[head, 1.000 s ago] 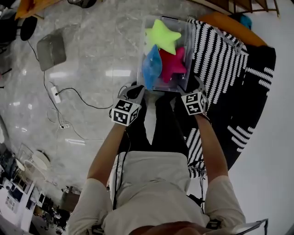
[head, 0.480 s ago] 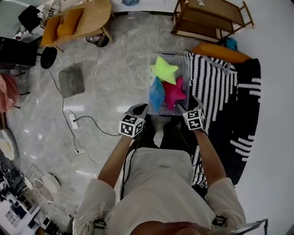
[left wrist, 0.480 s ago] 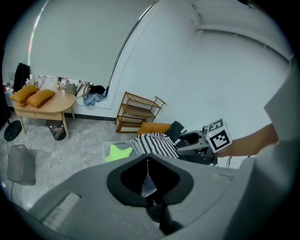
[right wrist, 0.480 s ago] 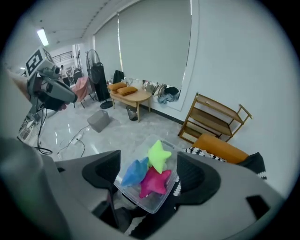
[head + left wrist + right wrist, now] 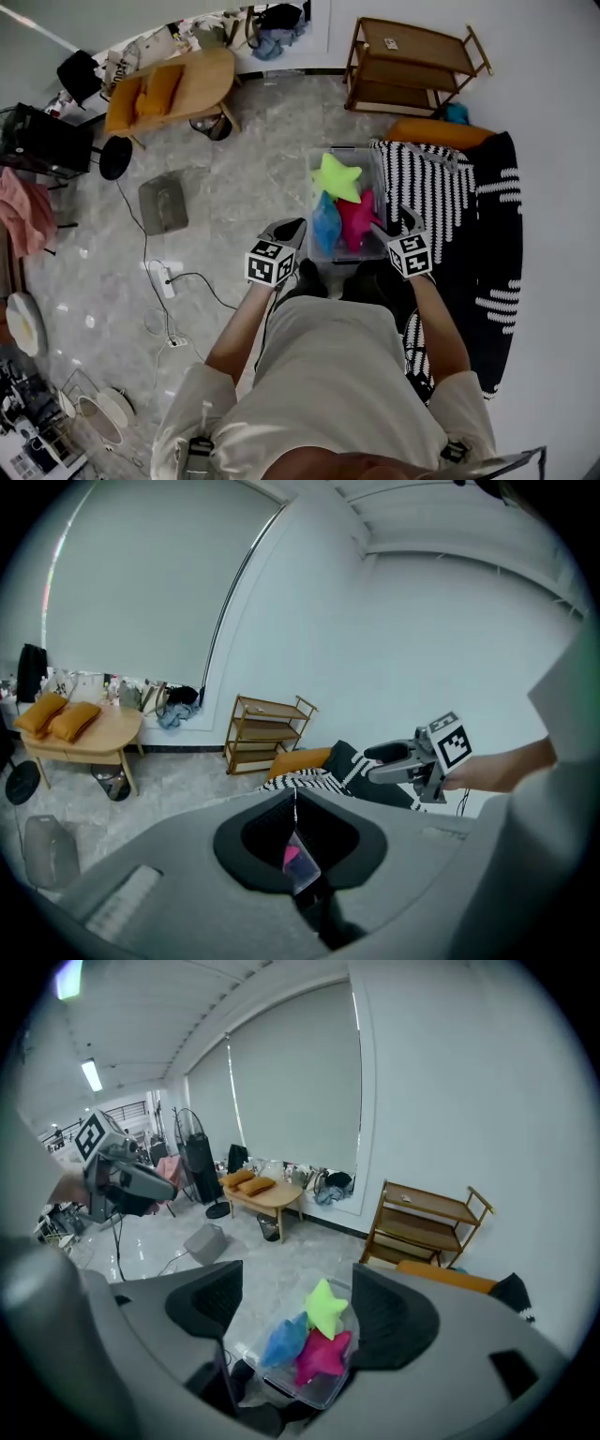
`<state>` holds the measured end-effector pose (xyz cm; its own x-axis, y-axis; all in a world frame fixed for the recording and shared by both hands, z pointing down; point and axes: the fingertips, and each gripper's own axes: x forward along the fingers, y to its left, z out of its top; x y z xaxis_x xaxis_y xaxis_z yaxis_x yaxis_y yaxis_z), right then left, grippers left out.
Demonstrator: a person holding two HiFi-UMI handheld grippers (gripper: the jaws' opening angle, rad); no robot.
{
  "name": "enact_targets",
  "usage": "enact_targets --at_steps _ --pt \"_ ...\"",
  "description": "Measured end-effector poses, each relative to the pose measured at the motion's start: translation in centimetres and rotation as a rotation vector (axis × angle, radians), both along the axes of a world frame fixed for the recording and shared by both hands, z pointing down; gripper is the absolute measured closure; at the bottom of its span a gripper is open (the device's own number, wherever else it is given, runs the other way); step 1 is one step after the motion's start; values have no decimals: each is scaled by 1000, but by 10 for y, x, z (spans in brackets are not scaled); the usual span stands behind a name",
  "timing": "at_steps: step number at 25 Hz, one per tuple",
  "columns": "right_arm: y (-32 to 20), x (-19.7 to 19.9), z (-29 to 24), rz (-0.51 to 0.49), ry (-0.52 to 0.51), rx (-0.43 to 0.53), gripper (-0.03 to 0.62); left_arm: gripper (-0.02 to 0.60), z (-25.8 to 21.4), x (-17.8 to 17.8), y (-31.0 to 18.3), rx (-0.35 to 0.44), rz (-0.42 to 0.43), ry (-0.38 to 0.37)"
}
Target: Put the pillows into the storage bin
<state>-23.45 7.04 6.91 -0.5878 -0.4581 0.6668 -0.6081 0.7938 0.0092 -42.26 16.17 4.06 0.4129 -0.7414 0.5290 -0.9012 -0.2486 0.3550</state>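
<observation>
Three star pillows [image 5: 339,178] lie in the clear bin [image 5: 310,192] on the floor [image 5: 234,187]. At its seven o'clock the left gripper [image 5: 291,227] keeps its fingers clenched, empty; at five o'clock the right gripper [image 5: 394,222] has its fingers released.

A grey marbled floor [image 5: 234,187] carries everything. A clear bin [image 5: 314,176] stands on it, its right side touching a black-and-white striped blanket [image 5: 441,197] spread flat. An orange cushion [image 5: 427,131] lies at the blanket's far edge, near a wooden shelf [image 5: 412,61]. Well to the left stand a wooden table [image 5: 202,80], a black stool [image 5: 115,157] and a grey box [image 5: 164,204]. A power strip [image 5: 167,281] lies nearer, with a cable [image 5: 202,277] trailing from it.
</observation>
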Motion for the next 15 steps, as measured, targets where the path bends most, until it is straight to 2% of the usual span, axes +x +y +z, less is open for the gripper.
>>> enact_targets --at_steps 3,7,10,15 --pt "14 -1 -33 -16 -24 40 277 565 -30 0 1 51 23 -3" --pt "34 19 -72 5 -74 75 354 565 -67 16 17 94 50 11" --pt "36 32 -101 2 -113 94 458 565 -94 24 13 138 63 9" --pt "42 55 -144 -55 -123 165 498 565 -134 40 3 215 48 0"
